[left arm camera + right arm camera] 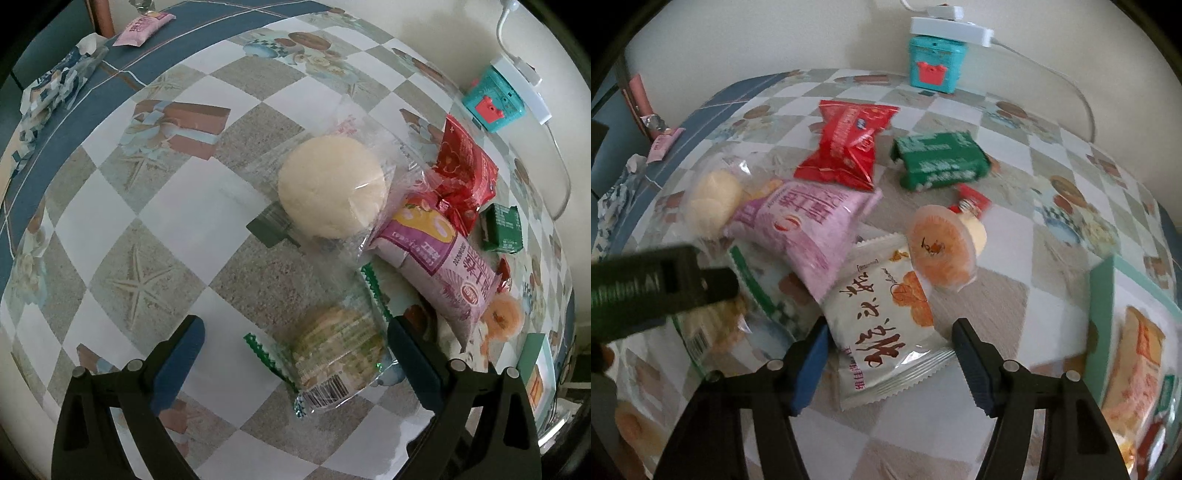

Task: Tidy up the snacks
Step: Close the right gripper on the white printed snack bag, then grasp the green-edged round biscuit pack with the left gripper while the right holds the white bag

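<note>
My left gripper is open over a clear green-edged cracker packet that lies between its fingers on the table. Beyond it lie a pale round bun in clear wrap, a pink packet, a red packet and a green packet. My right gripper is open around a white packet with black lettering, not closed on it. Past it are an orange jelly cup, the pink packet, the red packet and the green packet.
A teal-edged box holding orange snack packs stands at the right. A teal toy box with a white charger sits by the wall. Another pink packet and a blue-white wrapper lie far left. The left gripper body intrudes.
</note>
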